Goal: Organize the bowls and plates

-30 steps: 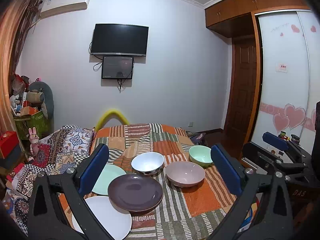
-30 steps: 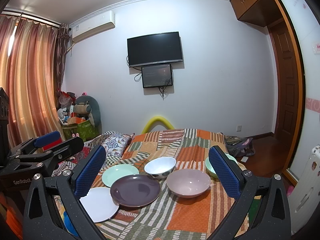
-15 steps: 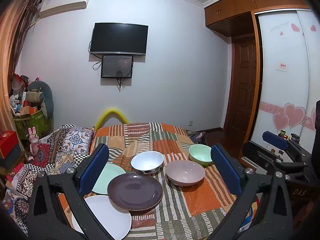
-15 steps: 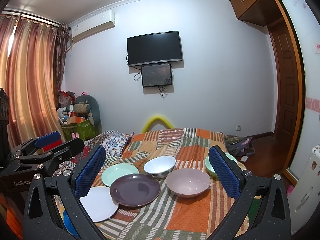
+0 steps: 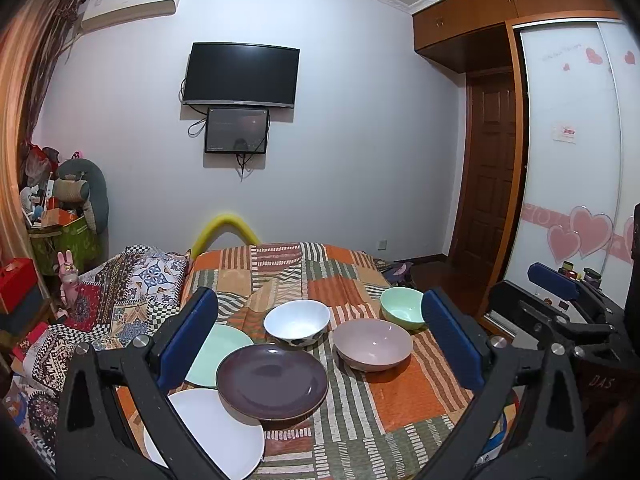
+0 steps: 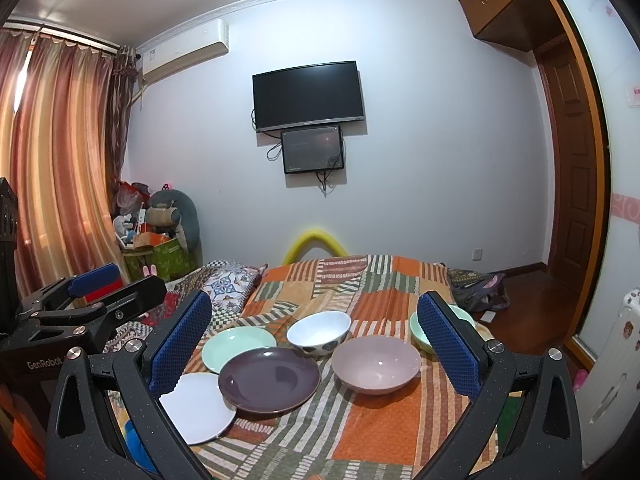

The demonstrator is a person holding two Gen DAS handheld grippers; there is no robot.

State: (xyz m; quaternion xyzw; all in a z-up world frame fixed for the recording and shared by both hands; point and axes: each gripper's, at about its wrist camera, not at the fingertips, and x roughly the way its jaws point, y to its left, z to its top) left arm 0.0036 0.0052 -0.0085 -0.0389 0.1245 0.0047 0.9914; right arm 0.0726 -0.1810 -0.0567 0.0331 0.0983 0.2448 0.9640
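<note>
From the left wrist camera, the left gripper hangs above the near end of a bed covered by a striped patchwork blanket, its blue-padded fingers spread wide apart with nothing between them. On the blanket, a dark purple plate lies near the middle of the near end; its near-left rim overlaps a white plate at the near left corner, and its far-left rim overlaps a mint green plate. Just beyond the purple plate stands a white bowl, and to its right a pink bowl. A mint green bowl sits near the right edge, just behind the pink one. The right gripper shows at the far right, off the bed; whether it is apart cannot be told from here.

From the right wrist camera, the right gripper also hovers over the near end with its fingers wide apart and empty. The purple plate, white plate, green plate, white bowl and pink bowl lie in the same arrangement; the green bowl is mostly hidden behind the right finger. The left gripper appears at the left, beside the bed.
</note>
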